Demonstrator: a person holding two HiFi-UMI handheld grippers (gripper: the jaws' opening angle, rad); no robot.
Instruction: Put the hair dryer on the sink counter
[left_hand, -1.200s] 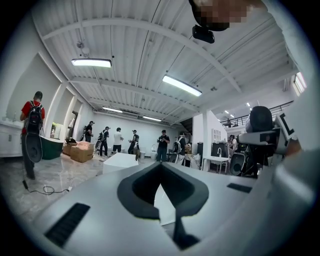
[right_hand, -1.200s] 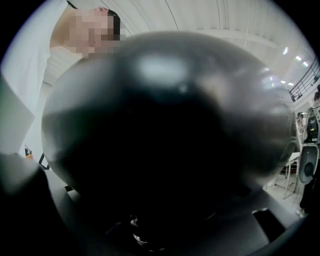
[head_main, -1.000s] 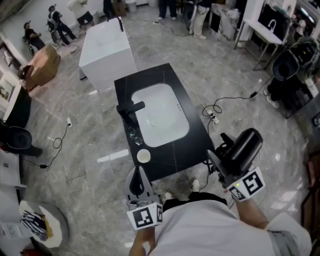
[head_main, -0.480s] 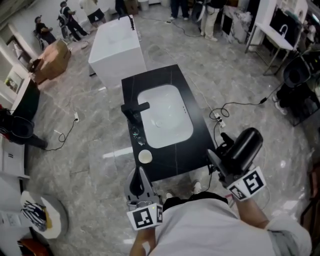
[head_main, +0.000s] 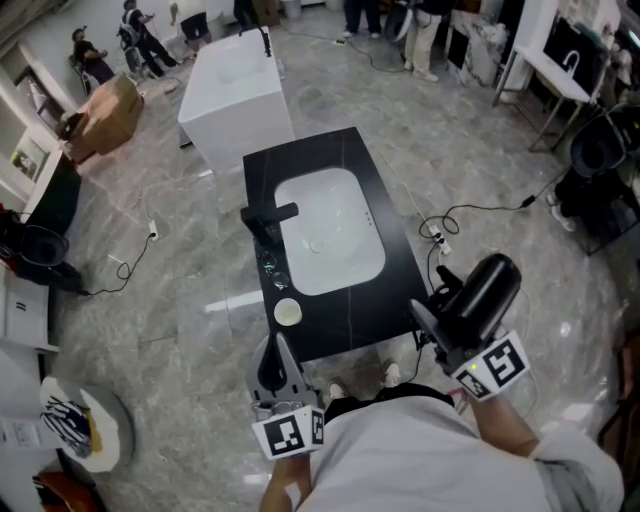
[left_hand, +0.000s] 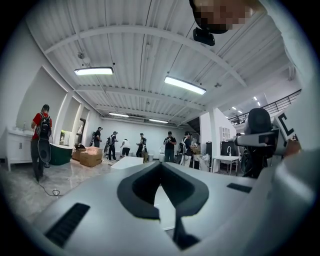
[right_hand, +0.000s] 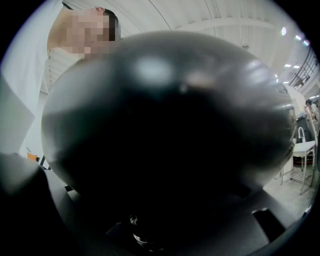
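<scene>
Seen from above, the right gripper (head_main: 452, 318) has its fingers clamped on the black hair dryer (head_main: 487, 288). It is held in the air just off the near right corner of the black sink surface (head_main: 345, 160), not resting on it. The right gripper view gives only the dryer's dark rounded body, which fills the frame. The left gripper (head_main: 277, 350) hangs off the near left edge. Its own view shows its 2 fingers together on nothing, with people (left_hand: 142, 145) across the room. On the surface sit a white basin (head_main: 325, 235), a black faucet (head_main: 266, 216) and 1 small round dish (head_main: 287, 312).
</scene>
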